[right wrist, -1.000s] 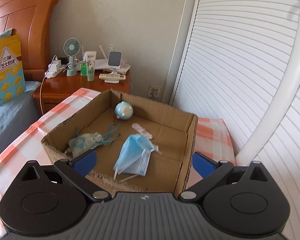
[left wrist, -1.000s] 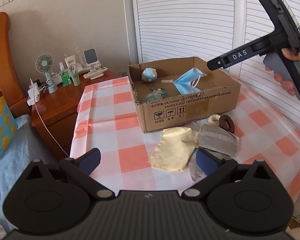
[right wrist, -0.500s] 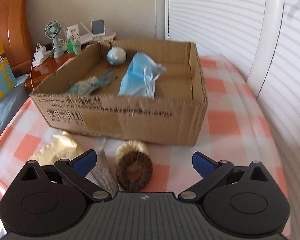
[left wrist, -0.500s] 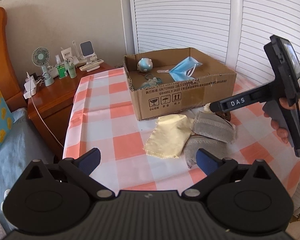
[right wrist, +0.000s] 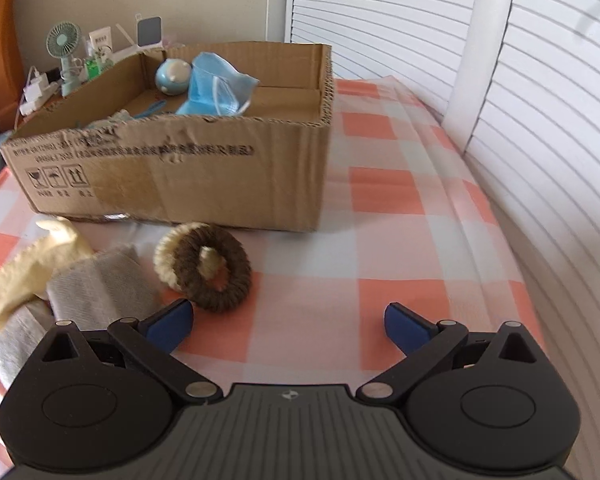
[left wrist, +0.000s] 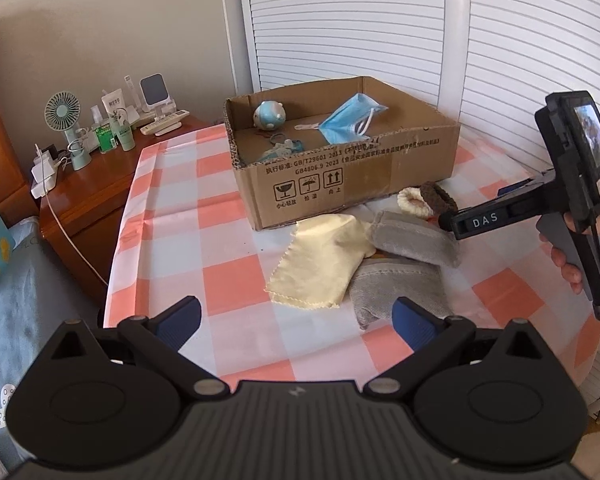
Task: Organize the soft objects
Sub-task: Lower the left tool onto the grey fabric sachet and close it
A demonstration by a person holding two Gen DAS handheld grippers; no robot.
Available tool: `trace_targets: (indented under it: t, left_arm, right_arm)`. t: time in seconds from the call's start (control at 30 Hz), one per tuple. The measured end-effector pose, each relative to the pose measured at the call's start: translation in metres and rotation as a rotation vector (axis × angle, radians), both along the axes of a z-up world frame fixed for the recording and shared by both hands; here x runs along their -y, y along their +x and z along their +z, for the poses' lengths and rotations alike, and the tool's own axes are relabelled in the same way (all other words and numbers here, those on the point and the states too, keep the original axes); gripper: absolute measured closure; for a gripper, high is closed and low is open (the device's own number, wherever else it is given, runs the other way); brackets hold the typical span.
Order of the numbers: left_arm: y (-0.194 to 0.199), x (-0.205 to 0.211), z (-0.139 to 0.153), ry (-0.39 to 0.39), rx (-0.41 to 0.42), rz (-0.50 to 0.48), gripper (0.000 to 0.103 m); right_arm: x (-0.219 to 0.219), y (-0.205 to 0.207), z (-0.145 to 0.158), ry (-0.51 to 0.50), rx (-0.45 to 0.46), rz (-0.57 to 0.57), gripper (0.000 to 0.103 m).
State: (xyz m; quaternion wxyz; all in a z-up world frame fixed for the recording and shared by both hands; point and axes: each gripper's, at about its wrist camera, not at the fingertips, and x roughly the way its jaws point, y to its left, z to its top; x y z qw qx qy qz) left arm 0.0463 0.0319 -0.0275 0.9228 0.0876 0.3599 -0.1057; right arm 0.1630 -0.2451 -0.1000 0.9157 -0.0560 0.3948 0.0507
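A cardboard box (left wrist: 352, 168) (right wrist: 172, 176) stands on the checked table and holds a blue face mask (left wrist: 350, 122) (right wrist: 216, 88), a small blue ball toy (left wrist: 269, 114) and a teal fabric piece (left wrist: 280, 150). In front of it lie a yellow cloth (left wrist: 320, 260) (right wrist: 36, 264), two grey socks (left wrist: 412, 240) (right wrist: 100, 284) and a brown and cream scrunchie pair (left wrist: 428, 198) (right wrist: 208, 268). My right gripper (right wrist: 288, 322) is open and empty, low over the table just before the scrunchies. My left gripper (left wrist: 296, 316) is open and empty, held back from the cloth and socks.
A wooden nightstand (left wrist: 96, 188) at the left holds a small fan (left wrist: 62, 114), bottles and a charger with a white cable. White louvred doors (left wrist: 420, 32) stand behind and to the right. A bed edge (left wrist: 16, 280) lies at the left.
My right gripper has come down from above the box to the table in front of it, close to the scrunchies. My left gripper has pulled back slightly.
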Motion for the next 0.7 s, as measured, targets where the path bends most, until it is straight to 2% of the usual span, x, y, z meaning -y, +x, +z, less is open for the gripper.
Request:
trace_targets:
  t: [0.47, 0.63, 0.7]
  left_arm:
    - [0.005, 0.015, -0.006, 0.003, -0.027, -0.041, 0.002]
    - [0.011, 0.029, -0.012, 0.011, -0.025, -0.110, 0.002]
    - [0.013, 0.039, -0.017, 0.016, -0.033, -0.176, 0.002]
  right_arm:
    - [0.011, -0.011, -0.005, 0.022, 0.052, 0.007, 0.000]
    - [0.012, -0.017, -0.005, 0.023, 0.063, 0.003, 0.000]
    - [0.016, -0.018, -0.005, 0.028, 0.056, 0.008, 0.000]
